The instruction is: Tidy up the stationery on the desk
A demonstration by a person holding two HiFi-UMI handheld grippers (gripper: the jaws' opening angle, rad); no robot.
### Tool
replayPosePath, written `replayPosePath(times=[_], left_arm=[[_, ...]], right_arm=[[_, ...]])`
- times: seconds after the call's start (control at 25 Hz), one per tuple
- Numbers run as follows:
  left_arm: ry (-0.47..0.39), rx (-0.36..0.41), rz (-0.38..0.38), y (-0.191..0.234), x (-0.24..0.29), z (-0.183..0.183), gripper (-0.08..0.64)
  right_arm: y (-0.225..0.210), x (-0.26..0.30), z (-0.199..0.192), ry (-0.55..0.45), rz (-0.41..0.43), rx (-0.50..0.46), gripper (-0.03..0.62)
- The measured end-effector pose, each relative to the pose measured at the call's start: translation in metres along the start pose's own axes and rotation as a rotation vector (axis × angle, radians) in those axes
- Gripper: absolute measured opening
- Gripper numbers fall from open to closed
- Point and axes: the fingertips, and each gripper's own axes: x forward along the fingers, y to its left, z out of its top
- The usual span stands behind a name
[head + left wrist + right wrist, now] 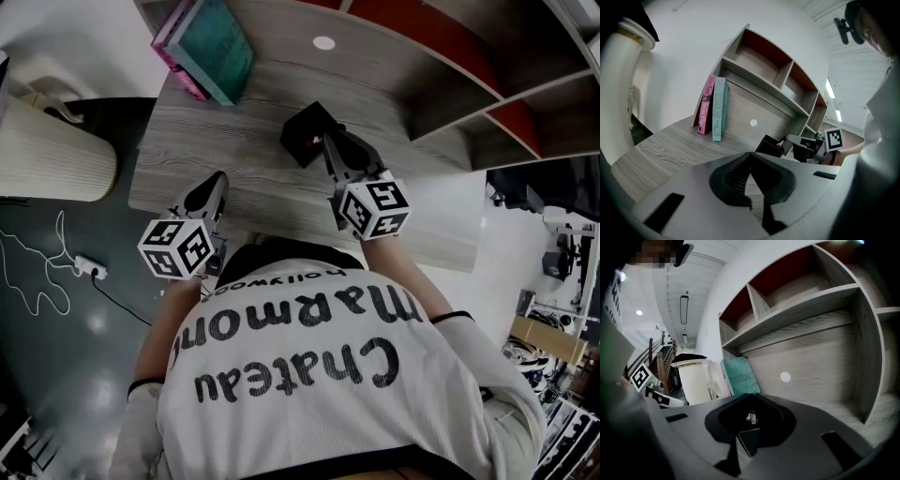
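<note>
Item: black square pen holder [302, 141], mid-back of grey wood-grain worktop [253, 192].
Right gripper [330, 142]: at the holder, jaws pressed together, nothing evidently pinched.
Left gripper [210, 187]: near the front edge, jaws together, empty.
Step, judged: between pieces; no loose stationery shows.
Next: find a stray piece, spread jaws.

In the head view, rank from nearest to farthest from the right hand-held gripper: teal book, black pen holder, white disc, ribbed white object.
1. black pen holder, just under the right hand-held gripper.
2. white disc, ahead on the back panel.
3. teal book, ahead to the left.
4. ribbed white object, far left, beside the desk.
</note>
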Motion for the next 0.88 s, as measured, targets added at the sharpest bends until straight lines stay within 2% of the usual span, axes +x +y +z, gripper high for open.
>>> replayPosePath(times=[0.44,0.64,0.88], left_arm=[[0.007,-0.01,0.013,-0.004,-0.006,-0.01,0.015],[-0.012,-0.017,0.035,-0.009,-0.013,-0.01,0.015],[-0.038,-0.046,0.06,-0.03,-0.028,-0.019,0.015]], right_arm=[[-0.005,-0.001,-0.026,0.072,-0.007,0.073,0.052],[-0.005,0.0,-0.03,0.084,0.015,0.096,0.054],[-0.007,-0.009,-0.038,0.117,0.041,0.169,0.081]])
